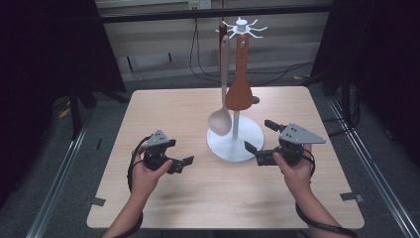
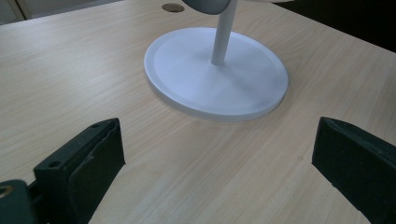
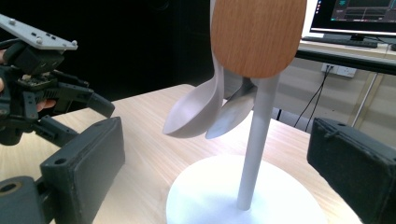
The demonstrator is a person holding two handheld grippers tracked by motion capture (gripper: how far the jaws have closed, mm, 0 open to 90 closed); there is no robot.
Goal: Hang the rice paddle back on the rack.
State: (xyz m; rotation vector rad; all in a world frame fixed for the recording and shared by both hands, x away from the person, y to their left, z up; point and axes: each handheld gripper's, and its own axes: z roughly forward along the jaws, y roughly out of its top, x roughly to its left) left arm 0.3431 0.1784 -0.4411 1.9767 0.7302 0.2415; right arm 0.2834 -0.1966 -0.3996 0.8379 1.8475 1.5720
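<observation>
1. Pale wood worktop set in a dark-curtained room with cables along the far floor; no loose items lying on it.
2. One white stand with round base right of centre, pole upright, hook crown at top.
3. Hanging from the crown: one wooden spatula, one pale spoon; a third, darker handle partly hidden behind, with a second spoon-like bowl visible in the right gripper view. Count therefore three utensils, the third not fully identifiable.
4. Left gripper: jaws apart, empty, low over the worktop, near the base on its left.
5. Right gripper: jaws spread wide, empty, just beside the base on its right, aimed at pole and utensils.
6. Judged step: approach, before any grasp; nothing lifted off its hook.
7. Next move likely calls for raising the right gripper to a utensil handle, closing on it, then lifting clear of the hook; steadying the base with the left gripper advisable against tipping.
</observation>
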